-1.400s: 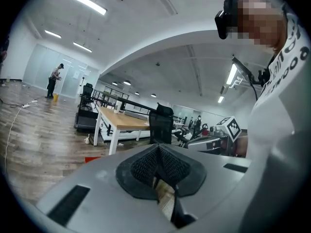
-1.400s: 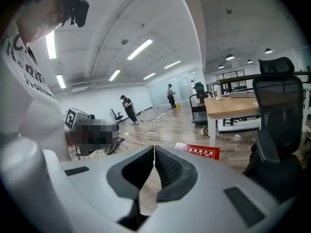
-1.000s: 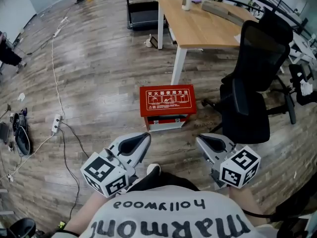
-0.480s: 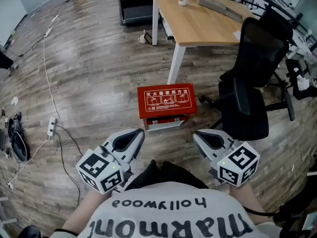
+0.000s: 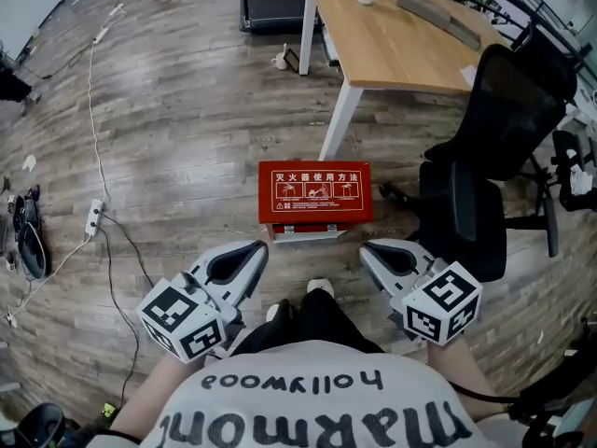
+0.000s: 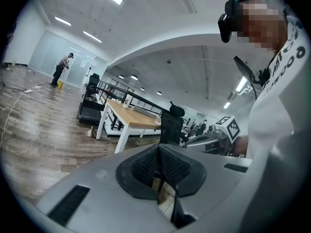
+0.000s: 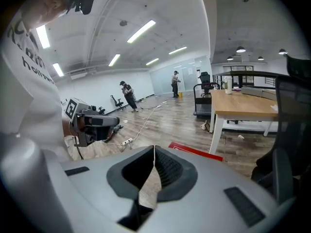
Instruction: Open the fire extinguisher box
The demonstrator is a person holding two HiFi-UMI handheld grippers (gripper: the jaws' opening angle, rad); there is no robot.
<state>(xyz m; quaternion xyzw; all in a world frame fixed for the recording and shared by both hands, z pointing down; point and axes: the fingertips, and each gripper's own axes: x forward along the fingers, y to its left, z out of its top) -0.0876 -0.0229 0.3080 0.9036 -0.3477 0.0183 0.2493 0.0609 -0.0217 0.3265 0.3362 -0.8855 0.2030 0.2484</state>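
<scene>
Wood-plank floor carries the red fire extinguisher box, lid down, just near of the bench leg. It is judged rigid sheet metal with smooth paint (lid probably hinged), so take hold at the lid's near front edge. The left tool and right tool hover near it, fully closed and empty. Against the earlier frame, the person's shoe stands closer to the box; the lid is unchanged.

A wood-plank floor runs under a wooden worktop on white legs. A black chair stands just right of the worktop, a treadmill beside its far end and a power strip well to its left. Strip lights hang overhead.
</scene>
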